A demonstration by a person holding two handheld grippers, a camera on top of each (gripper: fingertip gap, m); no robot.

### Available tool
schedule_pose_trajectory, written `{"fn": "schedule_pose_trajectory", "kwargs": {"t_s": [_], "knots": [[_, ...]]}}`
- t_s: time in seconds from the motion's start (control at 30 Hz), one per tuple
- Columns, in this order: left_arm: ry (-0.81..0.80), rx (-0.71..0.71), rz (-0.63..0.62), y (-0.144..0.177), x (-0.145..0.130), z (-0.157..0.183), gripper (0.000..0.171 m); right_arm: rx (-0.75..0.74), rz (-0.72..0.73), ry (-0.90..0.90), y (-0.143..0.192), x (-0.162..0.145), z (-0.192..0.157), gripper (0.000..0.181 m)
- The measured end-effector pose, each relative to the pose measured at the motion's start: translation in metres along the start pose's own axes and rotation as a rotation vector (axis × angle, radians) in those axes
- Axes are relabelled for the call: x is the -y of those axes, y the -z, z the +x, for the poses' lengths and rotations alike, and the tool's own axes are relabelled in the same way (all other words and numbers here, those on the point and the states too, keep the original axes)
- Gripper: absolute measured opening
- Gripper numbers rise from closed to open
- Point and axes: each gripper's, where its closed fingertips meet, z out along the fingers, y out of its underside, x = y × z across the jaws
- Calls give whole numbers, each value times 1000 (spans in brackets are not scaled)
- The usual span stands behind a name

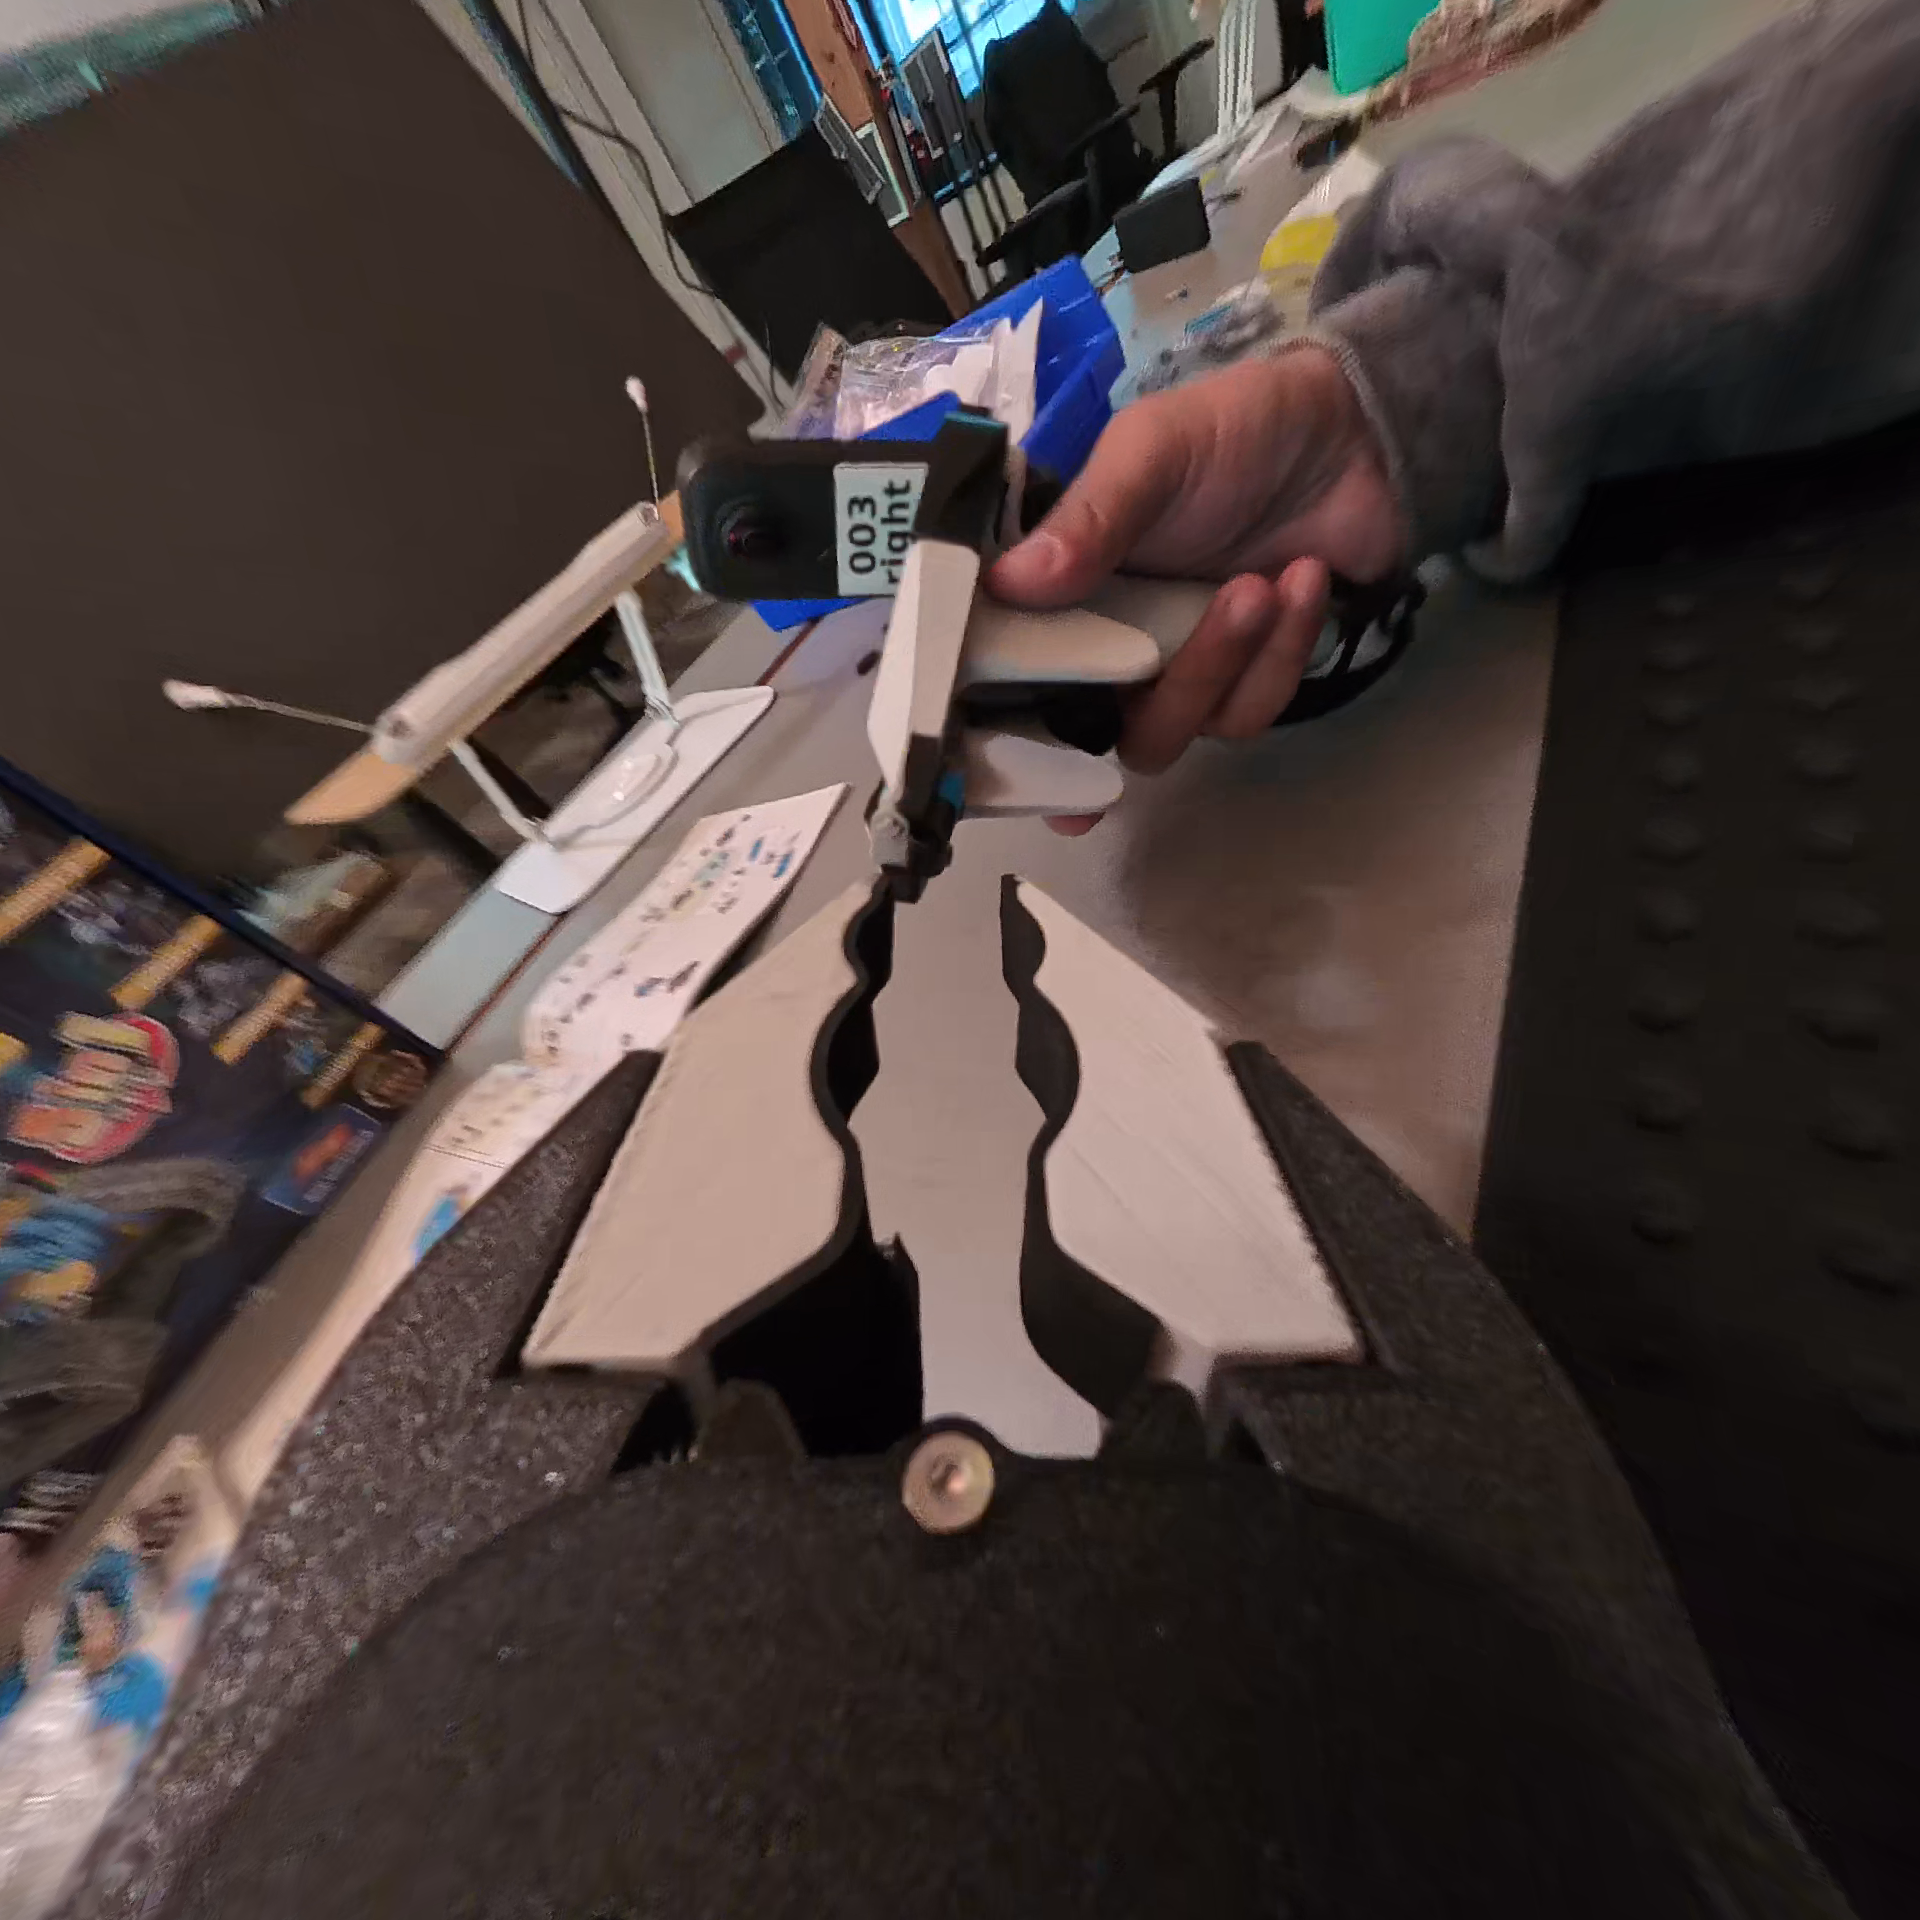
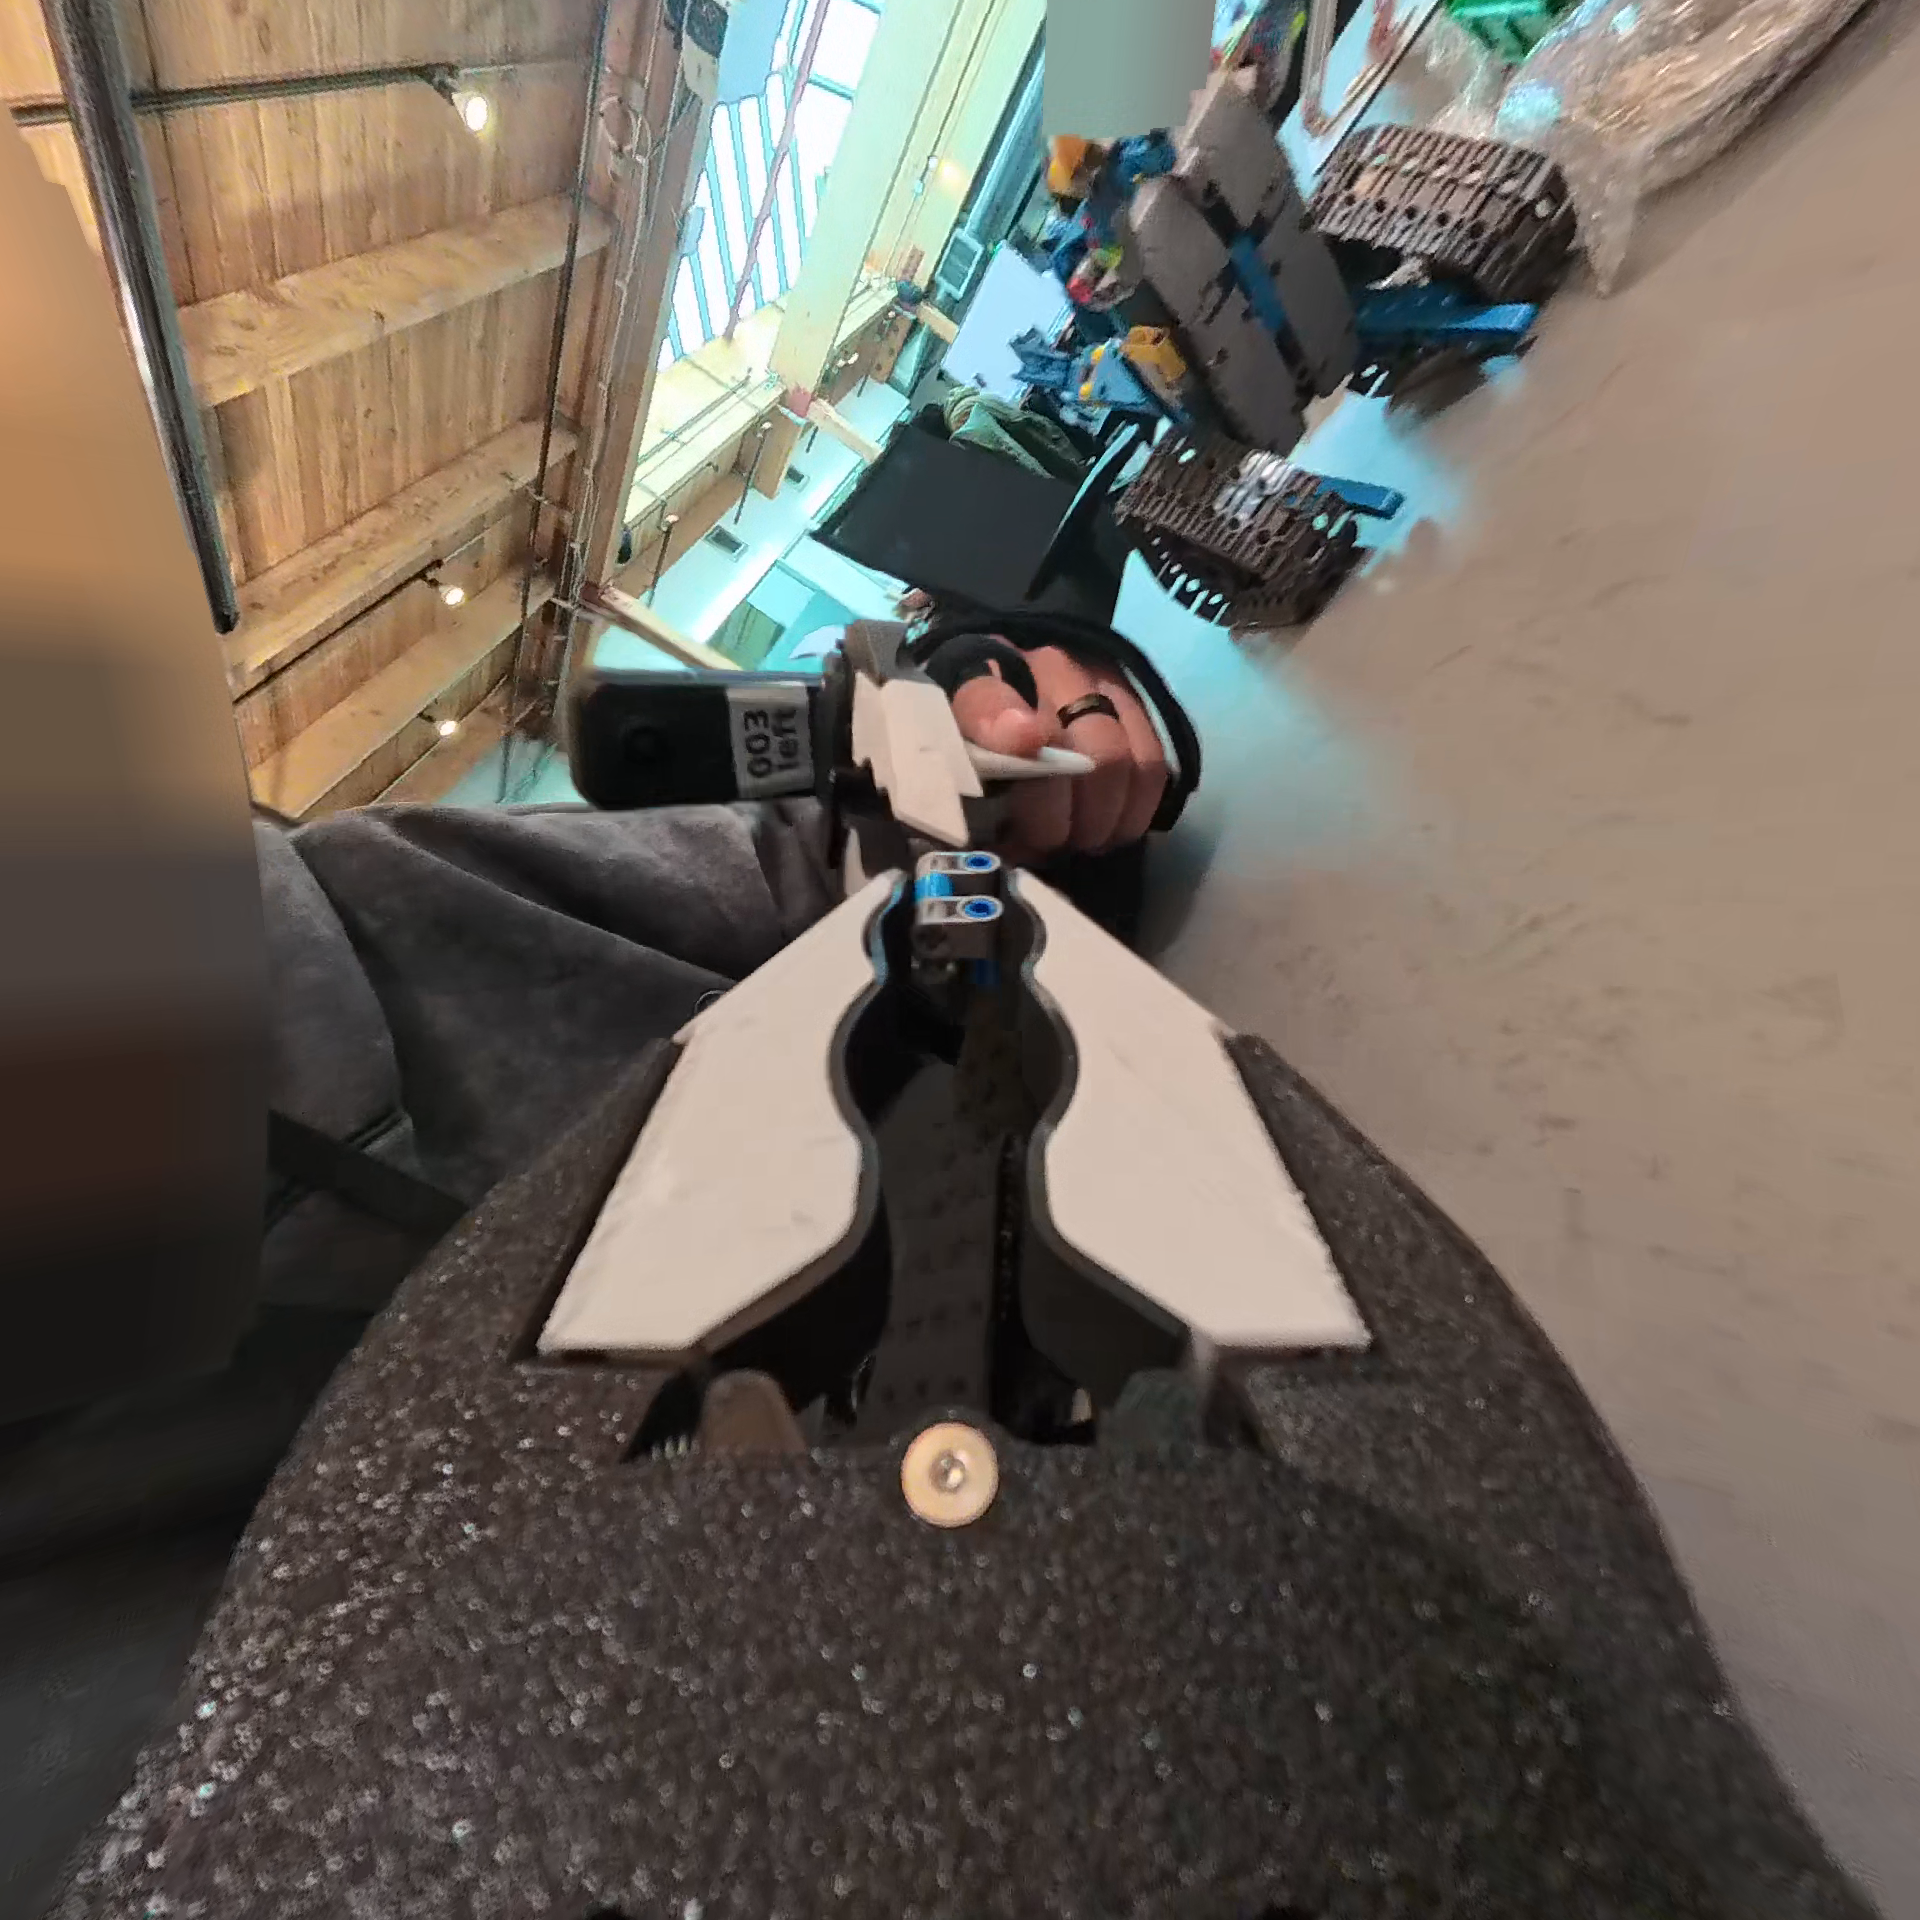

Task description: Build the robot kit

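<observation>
In the right wrist view my right gripper (image 2: pixel 958 883) is shut on a small brick assembly (image 2: pixel 956 909): grey connectors with blue pins at the end of a black perforated beam that runs back between the fingers. In the left wrist view my left gripper (image 1: pixel 948 891) is open and empty. Its left fingertip is right at the assembly (image 1: pixel 914 836), which my right gripper (image 1: pixel 906 847) holds above the grey table (image 1: pixel 1299 935). The left gripper (image 2: pixel 951 826) also shows in the right wrist view, its tips just beyond the grey connectors.
An instruction booklet (image 1: pixel 707 914), a colourful box (image 1: pixel 156 1091) and a white stand (image 1: pixel 623 748) lie left. Blue bins (image 1: pixel 1070 353) stand behind, and a black studded mat (image 1: pixel 1714 935) lies right. A tracked brick model (image 2: pixel 1299 312) stands far off. The person's grey clothing (image 2: pixel 468 935) is close.
</observation>
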Motion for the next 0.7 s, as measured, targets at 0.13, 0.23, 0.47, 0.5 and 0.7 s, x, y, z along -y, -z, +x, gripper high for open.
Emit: {"fn": "schedule_pose_trajectory", "kwargs": {"t_s": [0.13, 0.23, 0.47, 0.5, 0.7], "knots": [[-153, 66, -17, 1, 3, 3, 12, 38, -25, -27, -3, -5, -6, 14], [-140, 68, -47, 0, -3, 0, 4, 16, -35, -25, -4, -7, -2, 15], [46, 27, -84, -7, -11, 0, 8, -68, -38, 26, -1, -7, 10, 15], [139, -11, -80, -8, -12, 1, 13, -95, -34, 59, 0, -5, 12, 15], [658, -277, 77, 0, 3, -4, 16, -170, -34, 342, 1, 3, 3, 15]]}}
